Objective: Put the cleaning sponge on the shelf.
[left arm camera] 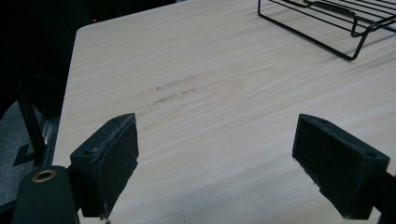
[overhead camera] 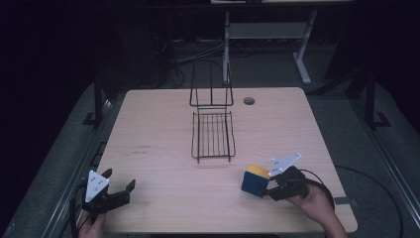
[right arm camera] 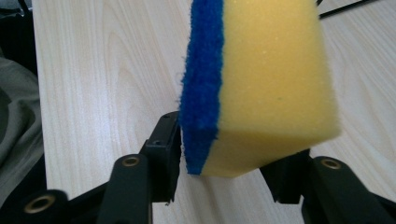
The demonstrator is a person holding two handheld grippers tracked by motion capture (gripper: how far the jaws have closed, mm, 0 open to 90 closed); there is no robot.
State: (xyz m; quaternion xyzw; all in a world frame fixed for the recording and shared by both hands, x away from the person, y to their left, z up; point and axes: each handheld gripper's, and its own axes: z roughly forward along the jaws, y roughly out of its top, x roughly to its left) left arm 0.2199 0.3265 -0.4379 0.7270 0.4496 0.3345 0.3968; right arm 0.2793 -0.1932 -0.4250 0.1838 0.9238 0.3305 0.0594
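Right hand-held gripper [right arm camera: 219, 154] clamps the sponge [right arm camera: 261, 84], its yellow foam plain close up; left hand-held gripper [left arm camera: 215, 163] gapes empty.

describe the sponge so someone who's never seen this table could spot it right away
On the wooden table, look to the near right corner, well in front of the black wire rack. There the right gripper has its jaws shut on the sponge. It is the one soft block: yellow foam with a blue scrubbing face.
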